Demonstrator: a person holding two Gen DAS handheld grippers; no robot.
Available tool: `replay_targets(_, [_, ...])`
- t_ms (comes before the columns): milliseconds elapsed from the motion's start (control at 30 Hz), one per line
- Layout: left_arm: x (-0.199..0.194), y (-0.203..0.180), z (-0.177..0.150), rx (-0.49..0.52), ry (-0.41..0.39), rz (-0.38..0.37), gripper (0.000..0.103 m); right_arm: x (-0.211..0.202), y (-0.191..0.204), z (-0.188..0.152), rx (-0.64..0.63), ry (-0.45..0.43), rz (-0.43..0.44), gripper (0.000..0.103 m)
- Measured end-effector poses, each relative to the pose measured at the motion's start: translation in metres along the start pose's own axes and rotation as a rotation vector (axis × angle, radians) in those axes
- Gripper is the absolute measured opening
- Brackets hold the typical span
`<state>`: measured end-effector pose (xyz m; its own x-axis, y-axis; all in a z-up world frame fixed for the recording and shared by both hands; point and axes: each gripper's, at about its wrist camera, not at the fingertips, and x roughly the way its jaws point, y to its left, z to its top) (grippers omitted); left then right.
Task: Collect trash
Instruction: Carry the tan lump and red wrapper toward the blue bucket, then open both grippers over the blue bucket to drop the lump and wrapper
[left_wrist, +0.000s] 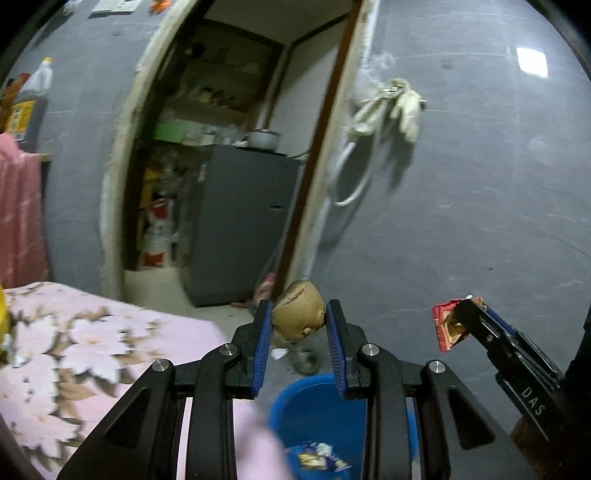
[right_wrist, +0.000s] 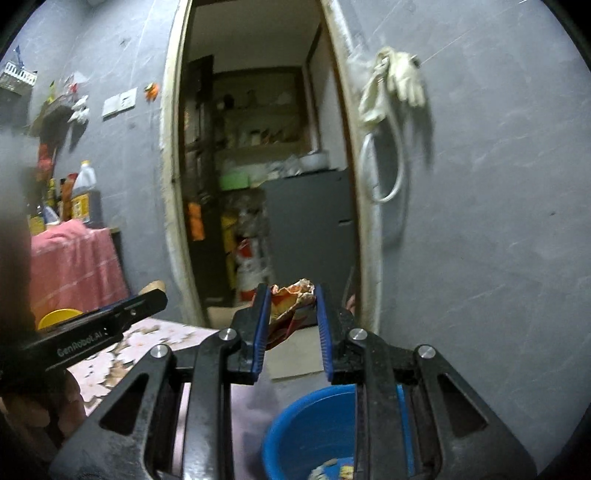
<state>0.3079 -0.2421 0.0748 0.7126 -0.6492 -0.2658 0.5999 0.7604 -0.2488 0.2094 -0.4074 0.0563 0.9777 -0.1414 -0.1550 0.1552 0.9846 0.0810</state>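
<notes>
1. Left gripper (left_wrist: 298, 314), with blue pads, is clamped on a brown, rounded, crumpled lump of trash (left_wrist: 298, 312).
2. Right gripper (right_wrist: 290, 308) is clamped on a crumpled red and yellow snack wrapper (right_wrist: 291, 308).
3. Round blue plastic bucket (left_wrist: 314, 406) stands on the floor below both, near the pink floral bed cover (left_wrist: 74, 350), with wrappers (left_wrist: 321, 458) inside.

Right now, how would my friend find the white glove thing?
Find the big open doorway in the grey plaster wall. Just right of its frame, high up, pale cream work gloves hang limp above a looped white cord. They are the only floppy, finger-shaped thing on that bare stretch of wall.
</notes>
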Motion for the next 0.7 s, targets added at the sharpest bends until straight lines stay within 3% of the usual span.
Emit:
replay_targets(200, [0.015,-0.032,-0.007,0.024,-0.010,-0.053,0.025,-0.019,-0.025,-0.003,-0.021,-0.059,-0.067,0.051])
replay_targets(367, [0.033,-0.045,-0.012,0.044,0.024,-0.067,0.025,-0.018,-0.042,-0.008,-0.011,-0.050,-0.091,0.052])
replay_targets(533, [0.048,-0.053,-0.025,0.056,0.091,-0.050,0.025,-0.007,-0.056,-0.021,0.019,0.005,-0.095,0.053])
replay_targets(700, [0.070,-0.052,-0.040,0.037,0.207,-0.043,0.026,0.012,-0.067,-0.040,0.052,0.092,-0.091,0.054])
